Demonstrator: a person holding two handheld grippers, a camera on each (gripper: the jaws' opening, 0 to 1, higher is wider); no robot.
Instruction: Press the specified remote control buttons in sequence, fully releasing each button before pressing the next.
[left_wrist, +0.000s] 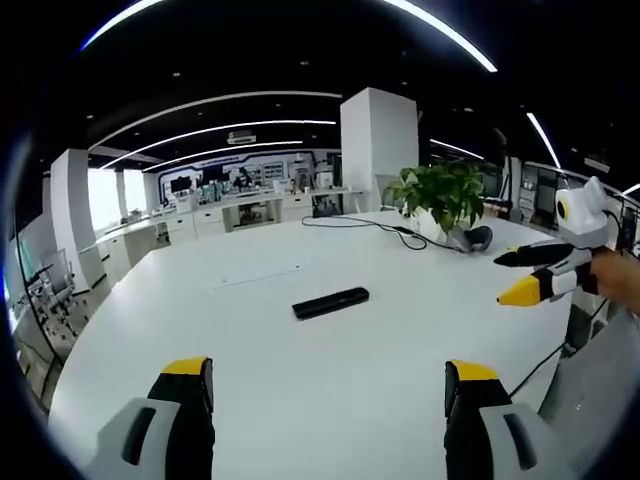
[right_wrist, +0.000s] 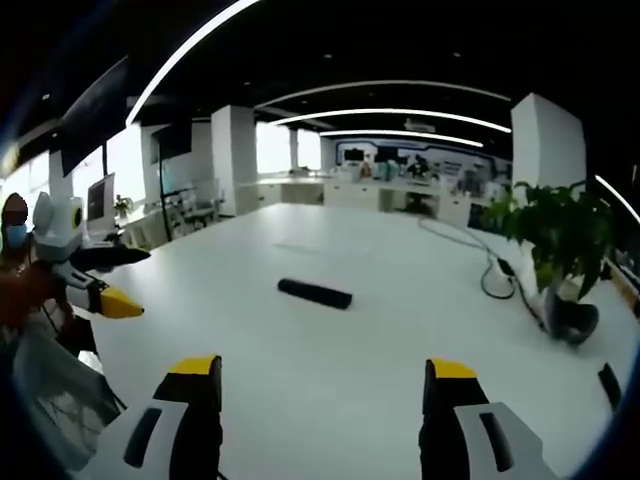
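We see one remote control (left_wrist: 331, 302) lying flat on the big white table (left_wrist: 250, 400), a little above the middle of the left gripper view, and again as a dark bar (right_wrist: 314, 293) just left of centre in the right gripper view; nothing touches it. We would say it sits out in the open part of the table so that both cameras keep it in sight, which the task asks for. There are two grippers. The left gripper (left_wrist: 330, 385) shows its two yellow-tipped jaws at the bottom of its own view, spread wide with nothing between them, and it also appears at the left edge of the right gripper view (right_wrist: 108, 280), jaws parted there too. The right gripper (right_wrist: 327, 385) likewise stands wide open and empty at the bottom of its view, and comes in at the right edge of the left gripper view (left_wrist: 520, 275). Both hang well apart from the remote, so we judge that no press is under way yet. One potted plant (left_wrist: 443, 195) stands at the upper right of the left gripper view, with one dark cable (left_wrist: 365, 224) trailing beside it.
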